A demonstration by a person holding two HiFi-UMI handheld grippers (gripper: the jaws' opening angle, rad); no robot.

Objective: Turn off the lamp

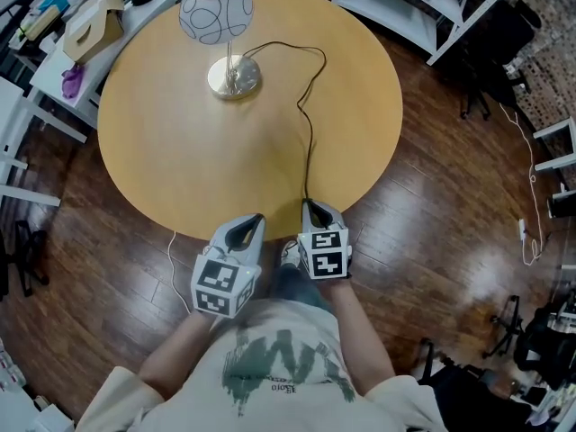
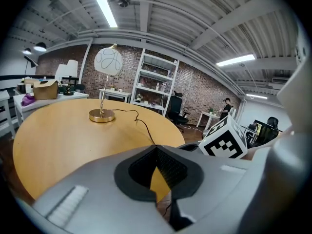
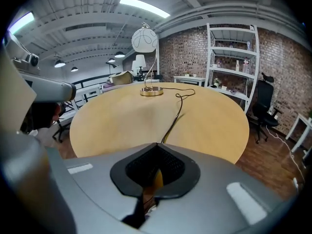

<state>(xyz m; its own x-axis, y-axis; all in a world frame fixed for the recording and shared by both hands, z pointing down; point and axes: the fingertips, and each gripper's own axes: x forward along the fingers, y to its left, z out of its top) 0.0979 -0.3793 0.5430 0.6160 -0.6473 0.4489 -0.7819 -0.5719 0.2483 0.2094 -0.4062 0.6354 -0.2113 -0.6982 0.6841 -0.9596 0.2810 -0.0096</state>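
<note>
1. The lamp (image 1: 227,41) stood on the far side of the round wooden table (image 1: 171,160), well apart from both grippers. It had a white globe shade (image 1: 216,12) with thin dark loops drawn on it, on a slim stem above a shiny gold disc base (image 1: 234,77).
2. A black cord (image 1: 309,124) ran from the base, looped out across the tabletop and came back to the near edge, going over the rim just beside the right gripper (image 1: 309,205).
3. The left gripper (image 1: 256,218) was held at the near edge of the table too, right next to the other one, with both pointing towards the lamp.
4. In the left gripper view, the left gripper's (image 2: 156,149) jaws were clenched with the tips meeting. Nothing was between them, just a sliver of tabletop showing through the gap in the black pads. The lamp (image 2: 105,87) sat far across the table (image 2: 58,140).
5. Same deal in the right gripper view: the right gripper's (image 3: 157,146) jaws were pressed together on nothing. The cord (image 3: 174,115) ran straight away from them to the lamp (image 3: 148,62).
6. I honestly couldn't tell whether the lamp was lit.
7. Around the table there was dark wood floor (image 1: 450,196), a white shelving unit (image 3: 231,62) against a brick wall, and a cardboard box (image 1: 90,25) on a side desk.
</note>
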